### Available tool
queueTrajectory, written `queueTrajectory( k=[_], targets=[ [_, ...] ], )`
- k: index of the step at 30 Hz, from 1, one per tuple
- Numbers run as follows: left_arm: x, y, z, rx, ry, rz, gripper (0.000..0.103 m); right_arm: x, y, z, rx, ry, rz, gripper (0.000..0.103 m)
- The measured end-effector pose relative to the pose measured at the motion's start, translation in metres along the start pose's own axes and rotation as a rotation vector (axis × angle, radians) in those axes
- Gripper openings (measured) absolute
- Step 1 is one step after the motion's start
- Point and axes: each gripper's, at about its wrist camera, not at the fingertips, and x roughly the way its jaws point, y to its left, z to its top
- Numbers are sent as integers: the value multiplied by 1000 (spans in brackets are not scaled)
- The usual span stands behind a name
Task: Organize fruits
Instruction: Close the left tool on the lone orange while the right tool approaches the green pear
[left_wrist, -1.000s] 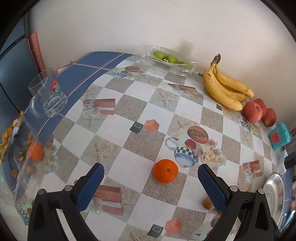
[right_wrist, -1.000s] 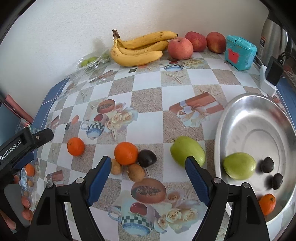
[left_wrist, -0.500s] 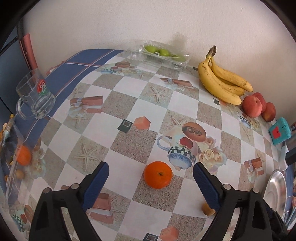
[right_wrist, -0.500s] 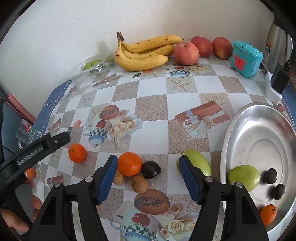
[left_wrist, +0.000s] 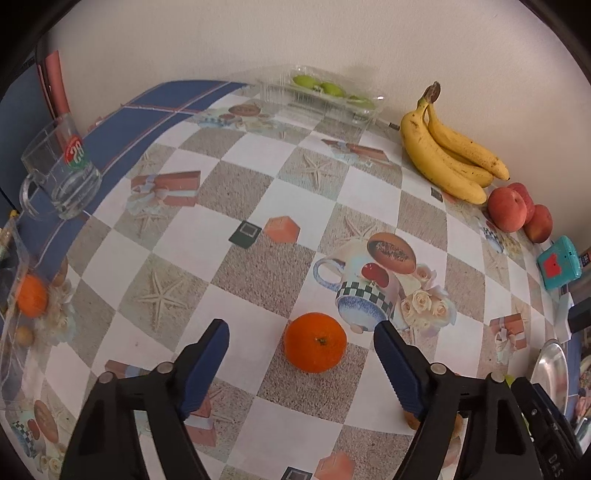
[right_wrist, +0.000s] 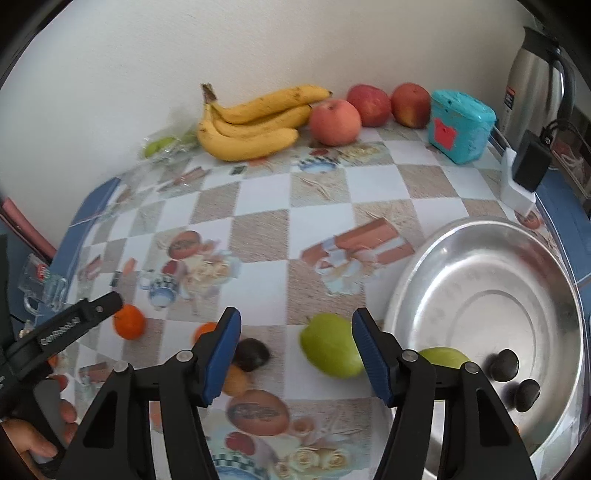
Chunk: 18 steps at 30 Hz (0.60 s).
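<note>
My left gripper (left_wrist: 301, 341) is open, its jaws on either side of an orange (left_wrist: 315, 342) that lies on the patterned tablecloth; the pads do not touch it. That orange also shows in the right wrist view (right_wrist: 129, 321). My right gripper (right_wrist: 295, 334) is open and empty, with a green apple (right_wrist: 330, 345) just inside its right finger (right_wrist: 370, 347). A second orange (right_wrist: 204, 329), a dark fruit (right_wrist: 253, 353) and a brown fruit (right_wrist: 235, 380) lie by its left finger. A steel bowl (right_wrist: 487, 266) holds a green apple (right_wrist: 445, 357) and two dark fruits.
Bananas (right_wrist: 255, 127) and three red apples (right_wrist: 334, 122) lie by the back wall. A teal box (right_wrist: 460, 125), a kettle (right_wrist: 535, 81) and a charger stand at the right. A glass mug (left_wrist: 61, 173) and a clear tray of green fruit (left_wrist: 321, 92) sit at the left.
My left gripper has moved forward so the orange now sits between its jaws. My right gripper has moved forward and rightwards towards the green apple. Both have narrowed somewhat.
</note>
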Motion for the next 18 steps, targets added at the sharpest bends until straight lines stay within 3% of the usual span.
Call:
queueTrajectory(
  k=[10,18],
  targets=[
    [18,3,-2,-8,59,9,67,19,-8,-1,-34,37,-63,58],
    [17,-4,-1,10,61,-31,44,29,3,-8,-127,60,-140,53]
  ],
)
